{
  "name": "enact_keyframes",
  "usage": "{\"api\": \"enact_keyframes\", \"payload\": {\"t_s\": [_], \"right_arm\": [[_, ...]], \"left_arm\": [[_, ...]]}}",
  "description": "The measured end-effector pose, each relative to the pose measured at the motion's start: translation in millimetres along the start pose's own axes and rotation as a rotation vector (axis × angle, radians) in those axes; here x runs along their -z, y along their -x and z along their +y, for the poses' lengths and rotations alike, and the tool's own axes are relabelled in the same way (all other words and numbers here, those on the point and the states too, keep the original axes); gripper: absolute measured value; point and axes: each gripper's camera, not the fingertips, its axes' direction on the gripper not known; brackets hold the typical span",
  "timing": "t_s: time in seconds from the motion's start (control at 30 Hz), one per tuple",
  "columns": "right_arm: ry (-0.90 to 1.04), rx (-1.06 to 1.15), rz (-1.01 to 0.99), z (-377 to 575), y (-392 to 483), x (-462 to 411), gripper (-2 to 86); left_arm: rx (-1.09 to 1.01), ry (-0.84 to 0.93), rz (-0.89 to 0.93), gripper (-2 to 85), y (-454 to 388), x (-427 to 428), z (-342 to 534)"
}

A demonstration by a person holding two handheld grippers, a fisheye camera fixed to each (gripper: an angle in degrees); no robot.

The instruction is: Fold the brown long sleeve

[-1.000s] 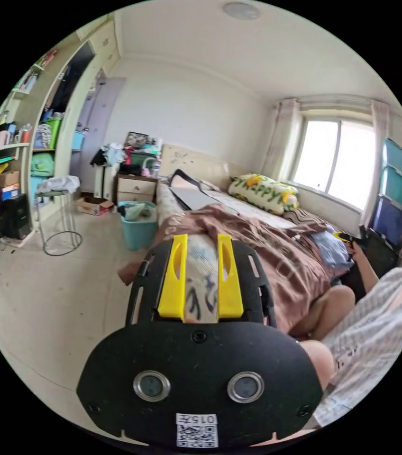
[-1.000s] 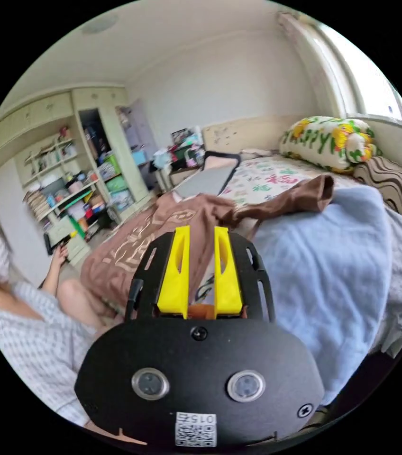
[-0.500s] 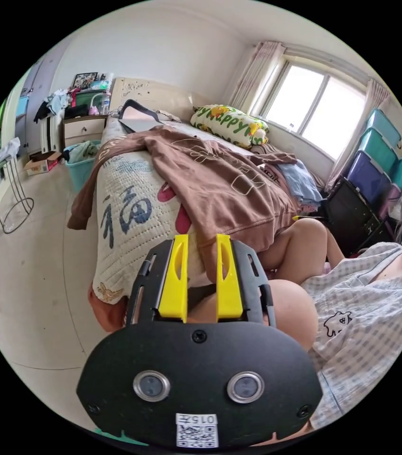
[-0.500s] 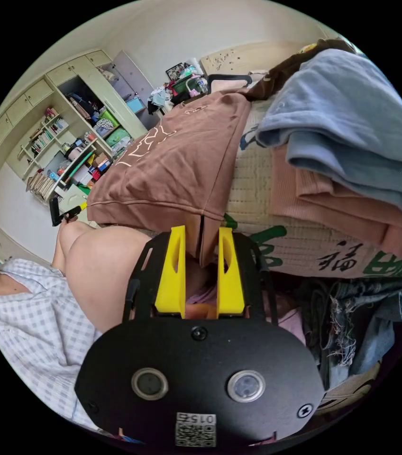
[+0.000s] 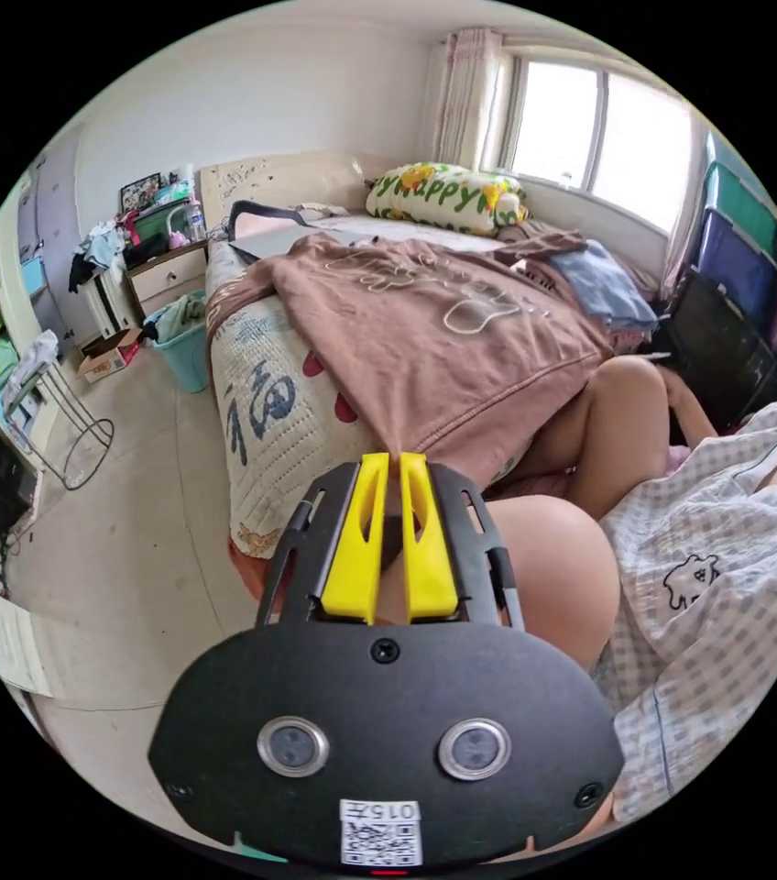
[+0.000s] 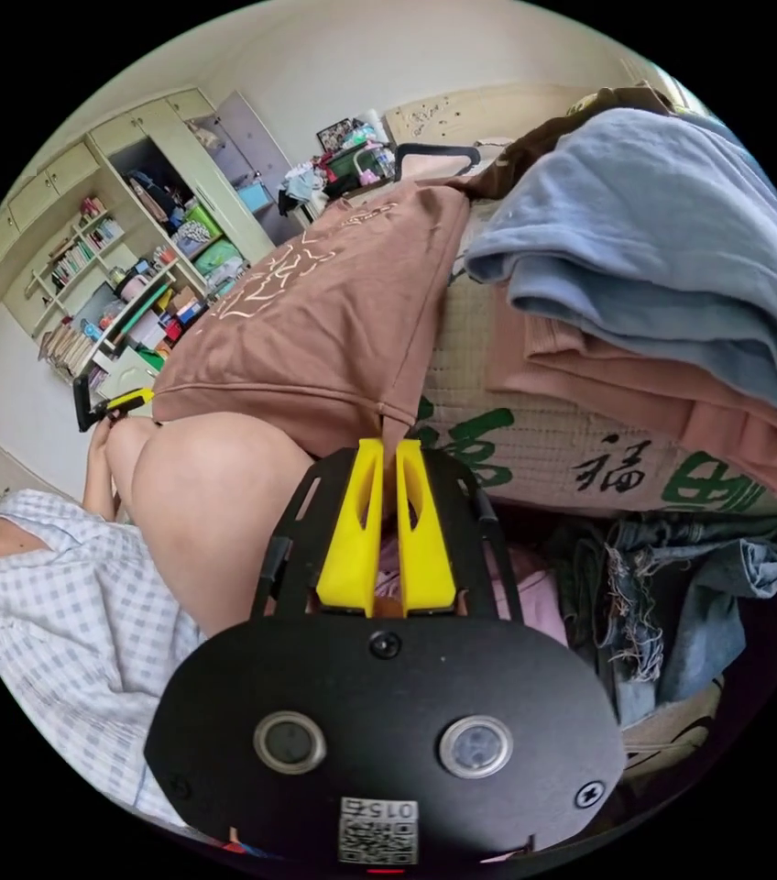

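Left gripper [image 5: 394, 458] pinched on hem corner of brown long sleeve [image 5: 434, 339]; right gripper [image 6: 388, 445] clamped on the other corner. Shirt lies flat over bed edge [image 6: 535, 449], far sleeves hidden. Two folded garments [image 6: 663, 302] stacked beside; one pillow [image 5: 443, 197] beyond.

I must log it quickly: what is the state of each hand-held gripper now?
Left hand-held gripper: closed on the hem of the brown long sleeve.
Right hand-held gripper: closed on the same hem.

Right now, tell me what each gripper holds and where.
Both hold the brown long sleeve at its bottom hem: left gripper on one corner, right gripper on the other.
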Motion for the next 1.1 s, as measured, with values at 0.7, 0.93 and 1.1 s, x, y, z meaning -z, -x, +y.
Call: {"api": "enact_keyframes", "payload": {"t_s": [0.7,0.93,1.1], "right_arm": [[0.048,-0.118,-0.106,-2,-24,-45,5.2],[-0.028,0.069,0.179,-83,31,13,4.5],[-0.135,0.377,0.342,-194,103,10,5.9]], "left_arm": [[0.121,-0.085,0.085,3.1,28,36,26],[0.002,-0.306,-0.157,8.4,6,73,-80],[-0.126,-0.262,-0.143,8.5,-4,24,-192]]}}
